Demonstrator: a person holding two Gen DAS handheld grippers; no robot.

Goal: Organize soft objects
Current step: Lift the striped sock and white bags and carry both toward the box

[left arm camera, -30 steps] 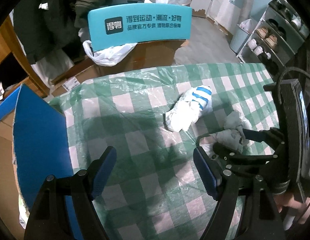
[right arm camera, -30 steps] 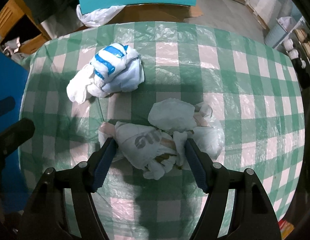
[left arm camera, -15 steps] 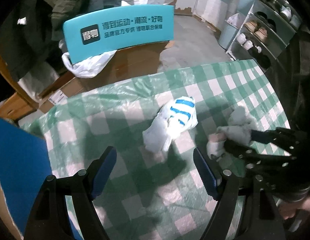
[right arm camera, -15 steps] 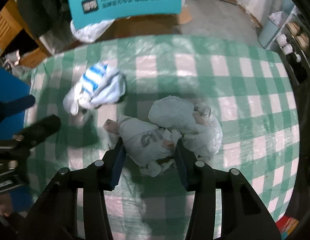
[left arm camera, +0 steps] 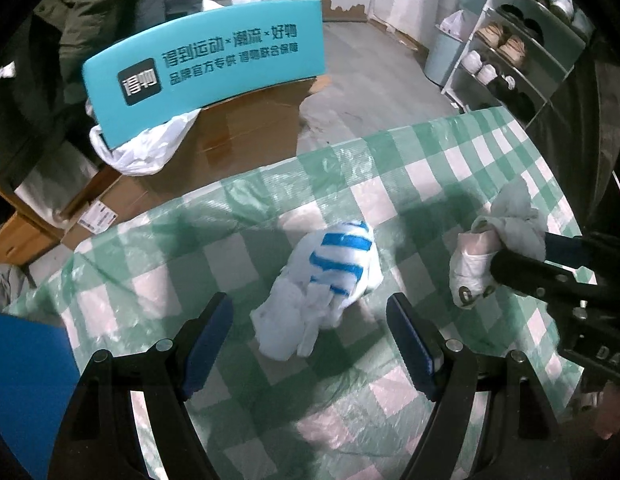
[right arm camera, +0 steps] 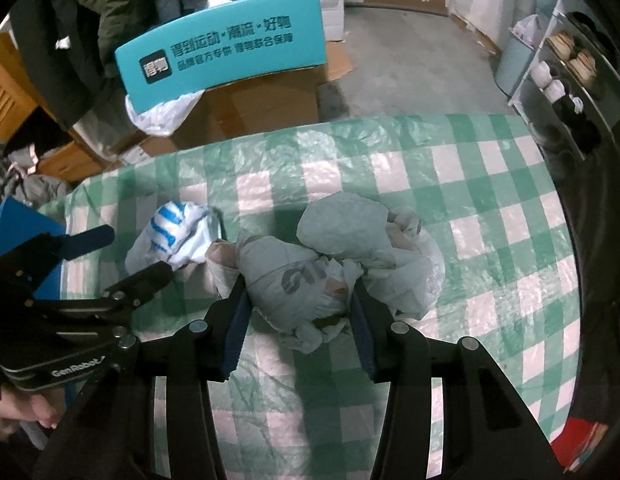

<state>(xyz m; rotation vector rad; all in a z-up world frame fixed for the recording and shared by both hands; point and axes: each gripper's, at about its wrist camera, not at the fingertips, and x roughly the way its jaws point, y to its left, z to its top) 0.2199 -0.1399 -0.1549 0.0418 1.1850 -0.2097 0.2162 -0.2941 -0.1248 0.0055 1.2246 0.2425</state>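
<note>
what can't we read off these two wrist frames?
- Lettering on the grey bag in the right gripper: partly folded under, right wrist view.
- Contents of that bag and of the striped bag: wrapped plastic hides them, both views.
- Underside of the grey bag: whether it is clear of the tablecloth cannot be told.
- Blue box: cut off by the left wrist view's edge.

Dim indoor light, soft shadows, strong fisheye distortion, dark corners.
</note>
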